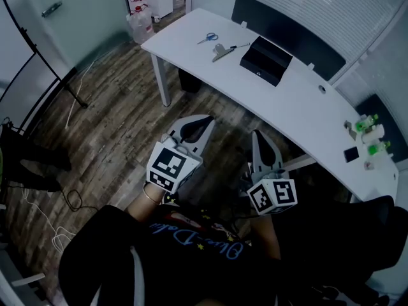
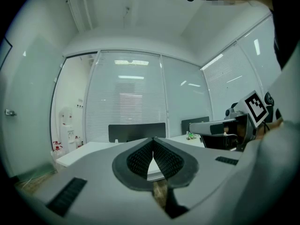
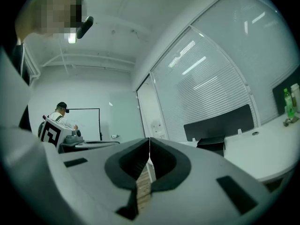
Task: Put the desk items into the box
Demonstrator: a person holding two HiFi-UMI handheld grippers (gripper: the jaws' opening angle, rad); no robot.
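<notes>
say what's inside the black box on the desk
Nothing can be made out in the black box: its inside shows only as dark, so the bottom is hidden.

Desk (image 1: 280, 101): plain white top, white legs. Box (image 1: 266, 60): black. Scissors (image 1: 207, 38): blue handles. Bottles (image 1: 368, 125): green caps, pale bodies. Floor (image 1: 121, 126): grey-brown wood-grain planks. Left gripper (image 1: 205, 118), right gripper (image 1: 256, 134): light grey shells, black ribbed pads (image 2: 138, 159), cubes patterned in black-and-white squares. Shirt (image 1: 191, 260): black, blue script lettering.

Office: white desk (image 1: 299, 107), glass partitions (image 2: 131, 102)
</notes>
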